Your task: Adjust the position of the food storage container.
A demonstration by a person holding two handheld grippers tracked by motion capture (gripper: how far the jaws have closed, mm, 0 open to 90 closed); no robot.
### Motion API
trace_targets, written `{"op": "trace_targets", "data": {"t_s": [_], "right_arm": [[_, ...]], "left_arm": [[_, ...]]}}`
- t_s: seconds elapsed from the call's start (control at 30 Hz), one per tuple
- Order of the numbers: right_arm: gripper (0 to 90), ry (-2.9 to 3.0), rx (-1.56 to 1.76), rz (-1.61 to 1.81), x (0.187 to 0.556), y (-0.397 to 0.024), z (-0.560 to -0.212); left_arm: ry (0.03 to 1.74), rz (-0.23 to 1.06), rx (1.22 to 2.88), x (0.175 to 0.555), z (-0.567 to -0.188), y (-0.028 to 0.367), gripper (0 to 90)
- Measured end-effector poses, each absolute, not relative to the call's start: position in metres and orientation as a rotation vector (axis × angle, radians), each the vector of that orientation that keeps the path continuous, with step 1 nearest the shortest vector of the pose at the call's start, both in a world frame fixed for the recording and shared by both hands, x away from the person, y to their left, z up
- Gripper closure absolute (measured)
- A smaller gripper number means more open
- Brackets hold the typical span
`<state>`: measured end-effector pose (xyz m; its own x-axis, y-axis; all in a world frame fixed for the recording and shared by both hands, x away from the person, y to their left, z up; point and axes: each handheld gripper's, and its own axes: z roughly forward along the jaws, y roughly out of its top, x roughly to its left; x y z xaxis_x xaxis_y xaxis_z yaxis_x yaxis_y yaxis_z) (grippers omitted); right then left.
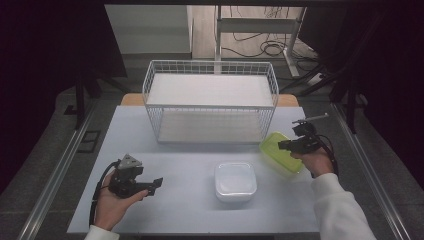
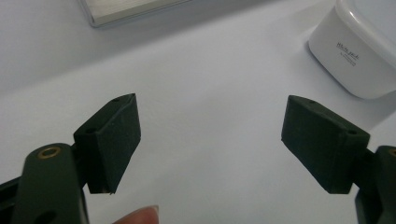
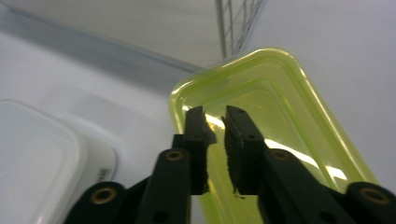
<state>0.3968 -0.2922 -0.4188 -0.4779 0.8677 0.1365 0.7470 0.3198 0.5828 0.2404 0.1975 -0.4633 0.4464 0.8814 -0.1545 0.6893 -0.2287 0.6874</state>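
**Desk:** What fills the frame, biggest thing first?

**Photographer:** A pale table point(image 1: 190, 200), with a white wire basket point(image 1: 210, 100) standing at its far side. In front of the basket sits a white lidded container point(image 1: 235, 181), near the middle. To its right, lifted at a tilt off the table, is a yellow-green lid point(image 1: 280, 150).

**Desk:** Who has the lid?

**Photographer:** The right gripper point(image 3: 215, 116). Its jaws stand close together, pinching the lid's near rim between the pads, so the lid hangs out ahead of them. The left gripper point(image 2: 210, 140) rests low over bare table left of the container, jaws wide apart, nothing between them.

**Desk:** And the step, as you read it?

**Photographer:** By my reading, carrying the lid, perhaps towards the basket or the container; which one I cannot tell. The grip is on a thin edge, so the lid may pivot or slip. Doing it well calls for a firm pinch, a slow carry with the lid kept level, and clearance past the basket's wire corner, which stands just beside it. The free gripper could steady the container if the lid goes there.
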Motion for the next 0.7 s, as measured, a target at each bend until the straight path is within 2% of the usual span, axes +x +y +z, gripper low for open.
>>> {"op": "trace_targets", "data": {"t_s": [0.13, 0.7], "right_arm": [[88.4, 2.392, 1.496, 0.855, 0.409, -0.291, -0.423], [89.0, 2.291, 1.661, 0.895, 0.486, -0.296, -0.439]], "left_arm": [[1.312, 0.341, 2.007, 0.242, -0.466, 0.195, 19.7], [1.319, 0.340, 2.046, 0.252, -0.474, 0.198, 19.7]]}}
